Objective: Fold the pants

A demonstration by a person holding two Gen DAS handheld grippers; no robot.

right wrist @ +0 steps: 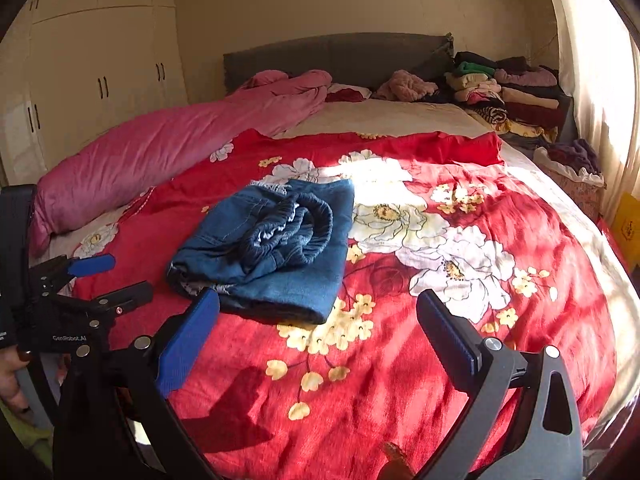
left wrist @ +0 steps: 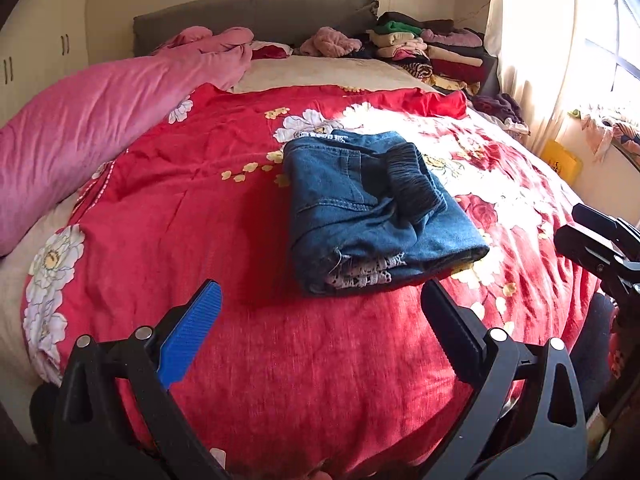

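Observation:
A pair of blue denim pants (left wrist: 372, 216) lies folded into a compact bundle on the red floral bedspread (left wrist: 224, 208), dark elastic waistband on top and frayed hems at the near edge. It also shows in the right wrist view (right wrist: 276, 248). My left gripper (left wrist: 320, 300) is open and empty, just in front of the bundle, apart from it. My right gripper (right wrist: 318, 312) is open and empty, near the bundle's near right corner. The left gripper shows at the left edge of the right wrist view (right wrist: 108, 276); the right gripper's body shows at the right edge of the left wrist view (left wrist: 600, 244).
A pink duvet (left wrist: 92, 128) lies along the left side of the bed. Stacks of folded clothes (left wrist: 432, 48) sit by the grey headboard (left wrist: 256, 16). A wardrobe (right wrist: 92, 76) stands at left; a curtained window (left wrist: 580, 40) and a yellow object (left wrist: 560, 160) at right.

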